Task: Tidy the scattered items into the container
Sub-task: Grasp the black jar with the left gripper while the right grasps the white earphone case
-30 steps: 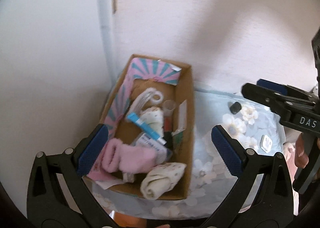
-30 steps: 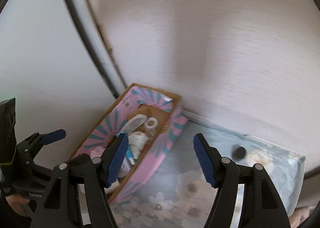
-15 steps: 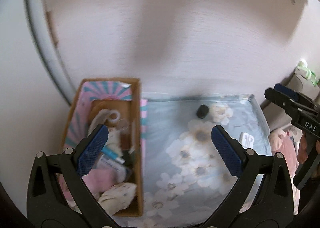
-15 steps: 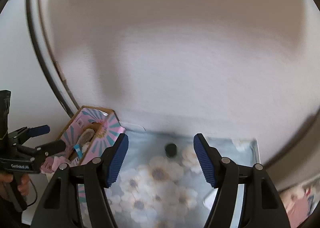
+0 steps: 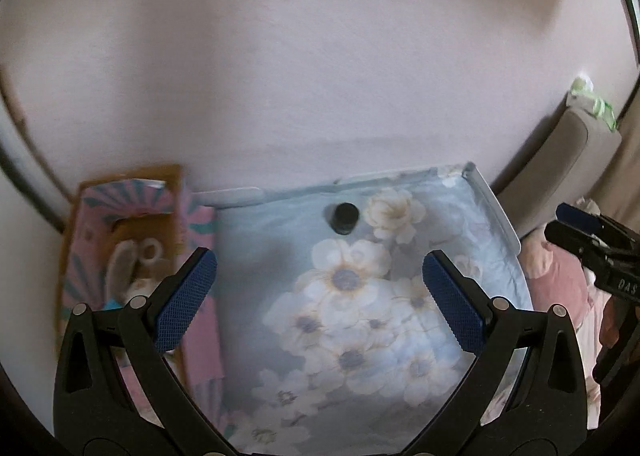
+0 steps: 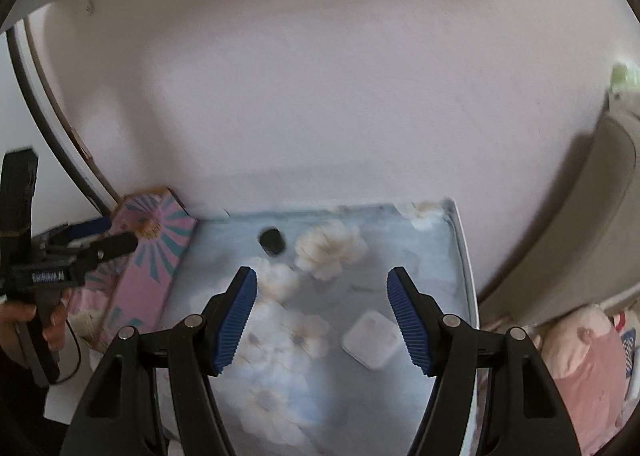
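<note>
Only the right wrist view shows the white case (image 6: pixel 370 340) near the bench's (image 5: pixel 280 223) right edge. Both the left gripper (image 5: pixel 320 300) and right gripper (image 6: pixel 322 320) hover with jaws spread wide (empty). The black cap (image 5: pixel 345 217) sits near the far edge; the box (image 5: pixel 96 223) stands at the left edge.

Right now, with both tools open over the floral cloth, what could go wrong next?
The small black cap looks round and may roll off when nudged. The flat white case lies near the cloth's right edge; the right tool could push it off. The box already looks crowded, so added items might spill.
</note>
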`<state>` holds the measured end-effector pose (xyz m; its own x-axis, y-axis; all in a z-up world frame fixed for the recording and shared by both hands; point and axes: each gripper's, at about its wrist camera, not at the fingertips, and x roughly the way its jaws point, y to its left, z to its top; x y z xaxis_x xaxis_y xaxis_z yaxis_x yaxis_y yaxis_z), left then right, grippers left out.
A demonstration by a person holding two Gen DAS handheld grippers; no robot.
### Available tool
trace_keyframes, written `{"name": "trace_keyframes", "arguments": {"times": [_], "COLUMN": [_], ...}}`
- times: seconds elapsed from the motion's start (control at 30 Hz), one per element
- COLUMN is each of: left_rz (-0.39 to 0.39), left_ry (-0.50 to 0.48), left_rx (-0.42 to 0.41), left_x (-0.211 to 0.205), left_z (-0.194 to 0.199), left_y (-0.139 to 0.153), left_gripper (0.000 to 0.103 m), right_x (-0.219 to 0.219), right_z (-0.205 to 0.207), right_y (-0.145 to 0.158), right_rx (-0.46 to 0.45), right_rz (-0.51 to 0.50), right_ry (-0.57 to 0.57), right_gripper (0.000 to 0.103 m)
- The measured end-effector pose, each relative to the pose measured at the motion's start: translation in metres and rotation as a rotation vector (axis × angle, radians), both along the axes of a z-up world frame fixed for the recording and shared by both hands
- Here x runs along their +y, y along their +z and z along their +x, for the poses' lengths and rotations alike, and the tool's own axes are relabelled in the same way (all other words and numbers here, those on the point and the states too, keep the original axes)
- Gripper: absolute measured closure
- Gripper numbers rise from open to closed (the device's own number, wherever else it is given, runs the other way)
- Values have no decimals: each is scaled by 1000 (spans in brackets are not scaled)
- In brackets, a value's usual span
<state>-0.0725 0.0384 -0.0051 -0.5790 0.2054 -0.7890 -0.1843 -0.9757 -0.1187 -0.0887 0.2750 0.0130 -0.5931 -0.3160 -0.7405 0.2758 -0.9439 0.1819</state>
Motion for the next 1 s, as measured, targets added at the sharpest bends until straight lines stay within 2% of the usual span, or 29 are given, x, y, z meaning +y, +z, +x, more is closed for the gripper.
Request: {"name": "trace_keyframes", "arguments": {"times": [0.2, 0.3, 0.43, 0.6, 0.7, 0.83, 0.93, 1.0], "left_rz": [-42, -59, -42, -47, -64, -75, -75, -86], "left_ry": [-55, -51, -24, -1, -7, -12, -11, -14], "left_rx": [-30, 21, -6, -19, -26, -30, -28, -27], "left_x": [43, 56, 66, 72, 76, 80, 82, 85], "left_z": [-30, -45, -70, -94, -102, -106, -107, -108], "left_y": [-42, -66, -101, -130, -141, -154, -158, -160], "left_gripper": [0, 0, 5, 6, 16, 22, 31, 47], "right_x": [20, 22, 22, 29, 29, 28, 26, 26], "right_z": [0, 0, -2, -8, -10, -12, -16, -19], "right_y": [-51, -85, -116, -141, -150, -156, -159, -159], "right_rx": [-56, -81, -70, -50, -26, -12, -2, 9], "right_rz": [39, 76, 136, 144, 163, 180, 189, 182], "right_ry": [35, 78, 145, 180, 228, 277, 300, 314], "right_gripper": [40, 40, 40, 40, 40, 40, 40, 40]}}
